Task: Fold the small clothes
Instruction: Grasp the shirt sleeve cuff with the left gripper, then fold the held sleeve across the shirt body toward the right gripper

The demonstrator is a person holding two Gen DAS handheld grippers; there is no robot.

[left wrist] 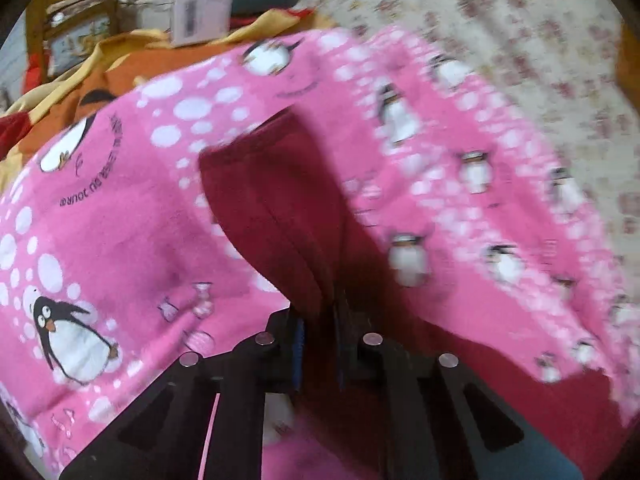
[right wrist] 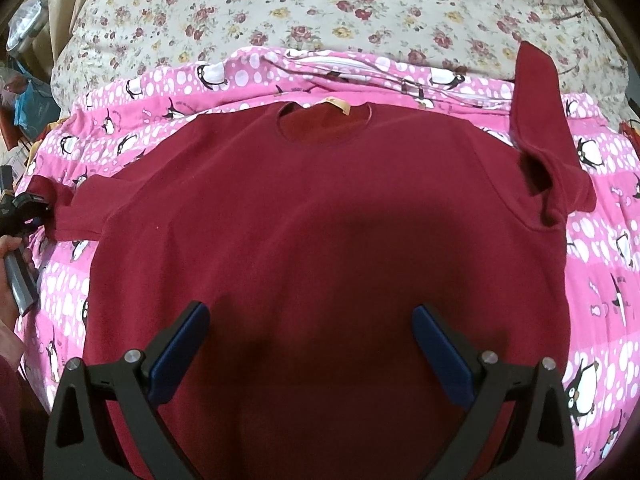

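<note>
While left claw pinches sleeve, right claw spread.

- Sweater spread flat on blanket, neckline at far side.
- Blanket on bed sheet, which extends beyond it.
- One sleeve folded up at right edge.
- Opposite sleeve stretched leftward, its end in left hand-held gripper.
- Right hand-held gripper above near hem.
</note>
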